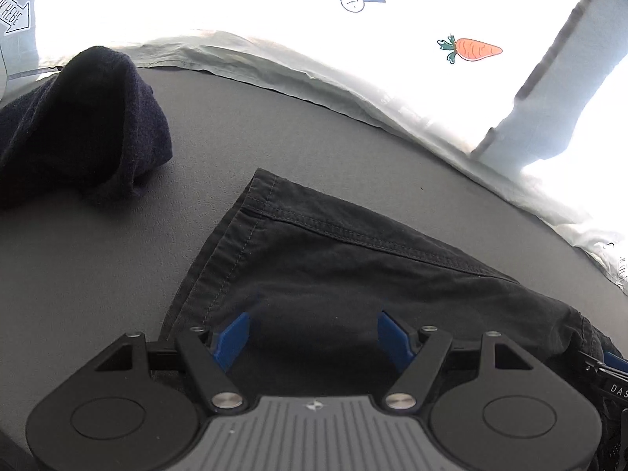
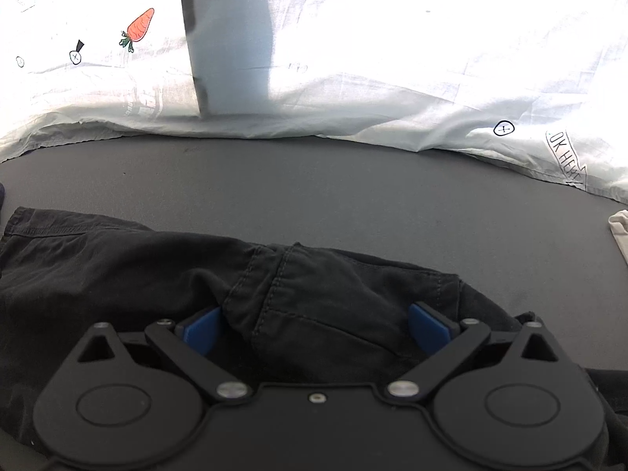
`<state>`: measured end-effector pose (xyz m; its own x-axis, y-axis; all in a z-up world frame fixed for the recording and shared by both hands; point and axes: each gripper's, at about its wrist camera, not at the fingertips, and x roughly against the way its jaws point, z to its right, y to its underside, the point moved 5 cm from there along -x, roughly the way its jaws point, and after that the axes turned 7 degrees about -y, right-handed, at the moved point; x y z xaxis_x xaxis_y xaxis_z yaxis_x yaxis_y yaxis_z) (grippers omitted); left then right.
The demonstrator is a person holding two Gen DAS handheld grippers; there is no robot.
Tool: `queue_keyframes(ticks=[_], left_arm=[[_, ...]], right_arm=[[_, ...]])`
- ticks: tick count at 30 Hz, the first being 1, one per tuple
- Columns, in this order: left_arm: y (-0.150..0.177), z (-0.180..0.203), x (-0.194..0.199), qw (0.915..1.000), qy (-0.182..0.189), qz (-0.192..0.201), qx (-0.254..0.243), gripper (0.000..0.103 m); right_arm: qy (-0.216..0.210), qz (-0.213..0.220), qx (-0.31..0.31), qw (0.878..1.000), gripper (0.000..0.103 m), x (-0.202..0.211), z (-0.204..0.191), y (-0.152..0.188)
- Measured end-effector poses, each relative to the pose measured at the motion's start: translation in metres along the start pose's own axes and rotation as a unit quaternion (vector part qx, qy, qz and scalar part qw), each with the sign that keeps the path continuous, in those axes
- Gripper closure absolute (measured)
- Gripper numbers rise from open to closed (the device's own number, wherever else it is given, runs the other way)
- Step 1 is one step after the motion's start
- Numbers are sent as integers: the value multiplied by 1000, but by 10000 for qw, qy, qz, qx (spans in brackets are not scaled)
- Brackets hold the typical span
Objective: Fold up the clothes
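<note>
1. A dark grey surface (image 1: 322, 125) carries the clothes; along its far edge hangs a pale printed sheet (image 2: 392, 90) with a carrot picture (image 1: 471, 49) and small round marks on it.
2. The black garment (image 1: 353, 259), of woven cloth with stitched seams and a hemmed end, lies spread on the near part of the surface, its hemmed end reaching toward the middle.
3. In the left wrist view the left claw (image 1: 314, 337) stands above the garment near that hemmed end. Its blue pads (image 1: 231, 339) are set wide apart, and flat cloth shows between them. The pads do not press on anything.
4. In the right wrist view the right claw (image 2: 316, 327) is over a bunched, seamed part of the same garment. A raised fold of cloth sits between its blue pads (image 2: 202, 329). The jaws are spread wide; whether the pads press on the fold I cannot tell.
5. A dark navy knitted piece (image 1: 78, 125) lies in a heap toward the far left of the surface, apart from the black garment.
6. A bit of whitish cloth (image 2: 620, 231) shows at the right edge of the surface in the right wrist view.
7. A grey upright band (image 2: 227, 39) crosses the sheet beyond the far edge.
</note>
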<state>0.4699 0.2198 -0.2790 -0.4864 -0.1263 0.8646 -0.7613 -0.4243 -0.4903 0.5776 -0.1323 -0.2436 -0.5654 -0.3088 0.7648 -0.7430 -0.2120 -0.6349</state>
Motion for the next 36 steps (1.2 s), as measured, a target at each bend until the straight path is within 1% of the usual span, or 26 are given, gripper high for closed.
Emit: queue_keyframes(ticks=[3,5,6,8,11,13,14,16,17,20,24,26,27,28,29,30,33,36], left_arm=[[21,-11,8,9999,-99,-106,13,29],[33,-18,16,9998,-125,-138,53,26],[40,-21,20,9998,-139,-144,68,22],[50,-25,27,9997,-200,-126,24,21],[63,-28,34,9995,-287,-116,-52,20],[67,-29,36,9994,-298,-132,-69,20],[69,-28,37,9994,-306,-128,-112,20],[71,-27,35,9990,-347,-135,-226,14],[72,-25,32,9988,-372,-140,-280,13],[73,-19,27,9975,-480,-142,-499,8],[74,-6,21,9951,-650,-118,-742,9],[75,0,23,9933,-770,21,-861,23],[75,4,25,9925,-800,99,-921,46],[75,7,27,9923,-775,130,-955,62],[75,10,28,9924,-761,123,-963,74],[73,9,30,9928,-763,140,-918,101],[68,4,37,9947,-742,259,-657,102],[60,-6,53,9955,-730,497,-354,101]], right_arm=[[-98,104,-202,9997,2,21,-4,18],[-130,77,-349,9993,1,36,-7,33],[-141,22,-419,9990,1,43,-9,41],[-156,-222,-414,9988,1,51,-12,59],[72,-700,-357,9969,1,56,-13,85],[273,-898,-431,9947,1,55,-10,96],[293,-956,-504,9937,1,55,-8,98],[277,-1042,-673,9919,0,52,-6,99],[288,-1085,-728,9910,0,50,-5,100],[376,-1194,-802,9889,0,43,-5,100],[403,-1178,-846,9886,0,42,-5,101],[383,-1174,-823,9889,0,42,-5,102],[378,-1163,-822,9891,0,43,-4,103],[382,-1169,-821,9890,0,43,-5,103],[389,-1178,-819,9889,0,43,-5,103],[395,-1188,-818,9888,0,43,-5,103],[367,-1254,-847,9878,0,43,-5,101],[323,-1341,-849,9868,0,43,-4,99]])
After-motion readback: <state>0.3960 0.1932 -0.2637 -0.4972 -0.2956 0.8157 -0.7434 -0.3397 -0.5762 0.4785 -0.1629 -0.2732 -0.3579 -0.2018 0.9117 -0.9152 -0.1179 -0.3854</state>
